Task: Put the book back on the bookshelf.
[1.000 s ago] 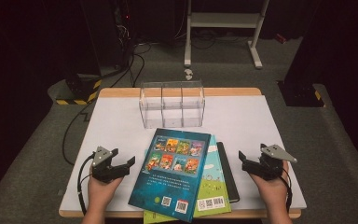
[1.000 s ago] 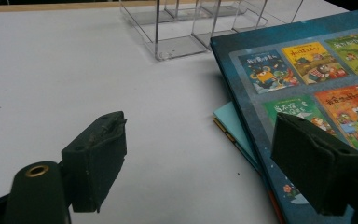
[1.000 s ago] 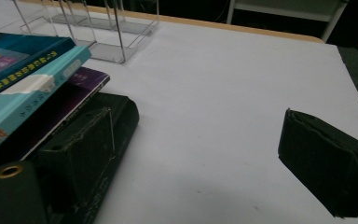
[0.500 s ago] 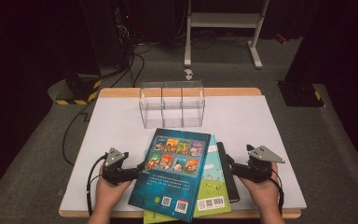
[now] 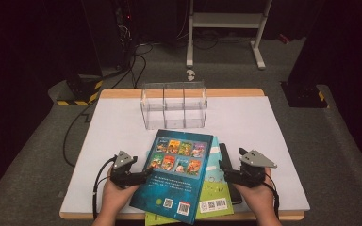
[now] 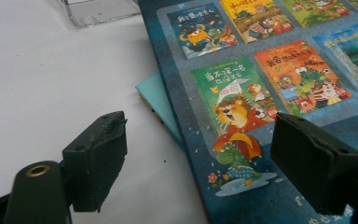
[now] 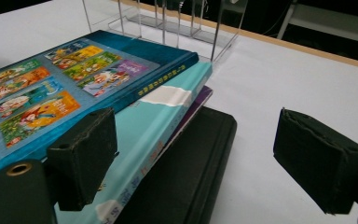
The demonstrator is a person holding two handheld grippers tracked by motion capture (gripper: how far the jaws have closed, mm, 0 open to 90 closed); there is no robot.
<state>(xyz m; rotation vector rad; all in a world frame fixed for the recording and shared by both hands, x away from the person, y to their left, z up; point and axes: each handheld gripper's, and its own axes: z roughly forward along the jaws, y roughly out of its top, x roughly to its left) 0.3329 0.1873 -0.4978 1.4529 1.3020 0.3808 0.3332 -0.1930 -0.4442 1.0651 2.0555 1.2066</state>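
A stack of books is lying at the near middle of the white bench (image 5: 273, 122), just in front of a clear acrylic organiser (image 5: 173, 105) with upright dividers. On top is sitting a dark blue picture book (image 5: 176, 172), its cover showing a grid of small illustrated covers and two barcodes near the person's edge. Under it a teal and green book (image 5: 214, 188) is sticking out to the right and at the near edge, and beneath that a purple edge (image 7: 200, 100) and a black book (image 7: 186, 163) are showing at the bottom of the pile.

The left tongs (image 5: 139, 177) are resting at the left edge of the blue book — in the left gripper view the jaws are standing wide apart, one over the bare bench and one over the cover, gripping nothing. The right tongs (image 5: 227, 170) are sitting at the right side of the stack, beside the black book; in the right gripper view they too are gaping open and empty, one jaw lying by the teal book's edge and the other hanging over white bench. Each hand is wrapping its gripper from the near edge, with a black cable (image 5: 95, 183) looping off the left one.
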